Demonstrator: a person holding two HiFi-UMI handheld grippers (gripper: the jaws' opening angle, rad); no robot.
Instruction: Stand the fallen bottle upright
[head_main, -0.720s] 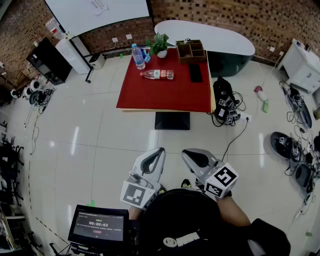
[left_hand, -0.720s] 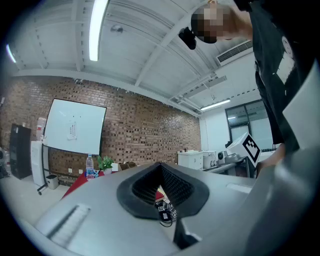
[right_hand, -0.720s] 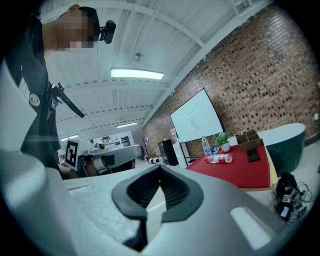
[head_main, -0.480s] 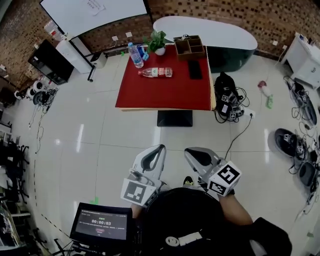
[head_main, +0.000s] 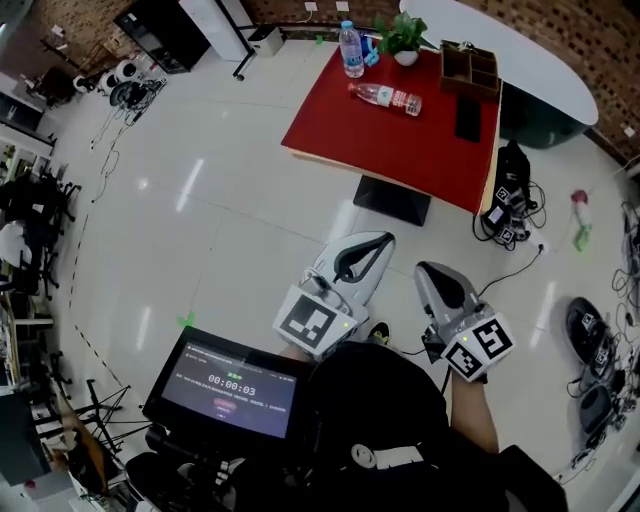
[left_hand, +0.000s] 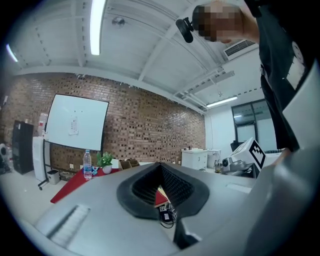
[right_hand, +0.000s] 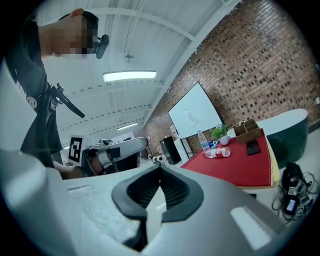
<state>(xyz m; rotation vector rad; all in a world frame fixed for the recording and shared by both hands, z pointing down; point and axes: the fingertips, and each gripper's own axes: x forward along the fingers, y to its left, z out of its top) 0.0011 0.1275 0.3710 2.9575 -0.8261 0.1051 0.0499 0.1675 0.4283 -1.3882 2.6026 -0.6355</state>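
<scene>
The fallen clear bottle (head_main: 385, 96) (right_hand: 218, 152) with a red label lies on its side on the red table (head_main: 400, 150) (right_hand: 240, 167), far ahead of me across the floor. An upright bottle (head_main: 350, 48) (left_hand: 88, 165) stands behind it near the table's far edge. My left gripper (head_main: 383, 240) (left_hand: 161, 165) and right gripper (head_main: 425, 270) (right_hand: 160, 167) are held close to my body, well short of the table. Both are shut with nothing between the jaws.
On the table are also a potted plant (head_main: 405, 35), a wooden organizer (head_main: 470, 65) and a black phone (head_main: 467, 118). A tablet screen (head_main: 230, 385) sits low at my left. Cables and a power strip (head_main: 510, 215) lie on the floor right of the table.
The head view has swung, so the table now appears tilted and farther to the upper right. Both grippers stay shut near my body.
</scene>
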